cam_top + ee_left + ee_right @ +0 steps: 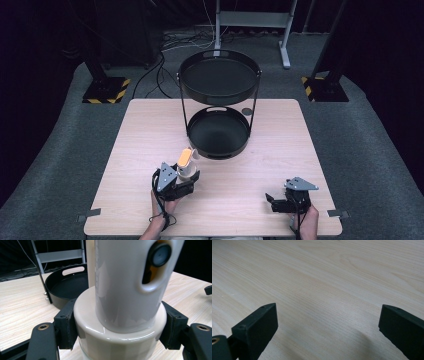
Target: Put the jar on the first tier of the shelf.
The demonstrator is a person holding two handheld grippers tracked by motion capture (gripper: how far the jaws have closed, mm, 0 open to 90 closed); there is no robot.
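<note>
Overhead, we see the left gripper (186, 176) pinching a cream bottle (185, 162) just before the two-tier tray (218, 150). Left gripper view: jaws clamp its base. Right gripper view: jaws spread over bare table (324, 282); placing it likely follows.

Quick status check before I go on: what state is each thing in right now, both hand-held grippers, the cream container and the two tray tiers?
Left hand-held gripper: shut on the cream container's wide base.
Right hand-held gripper: open, nothing between its jaws, over bare table.
Cream container: upright, held; whether it rests on the table, cannot tell.
Lower tray: empty, on the table.
Upper tray: empty, raised on the stand.
</note>
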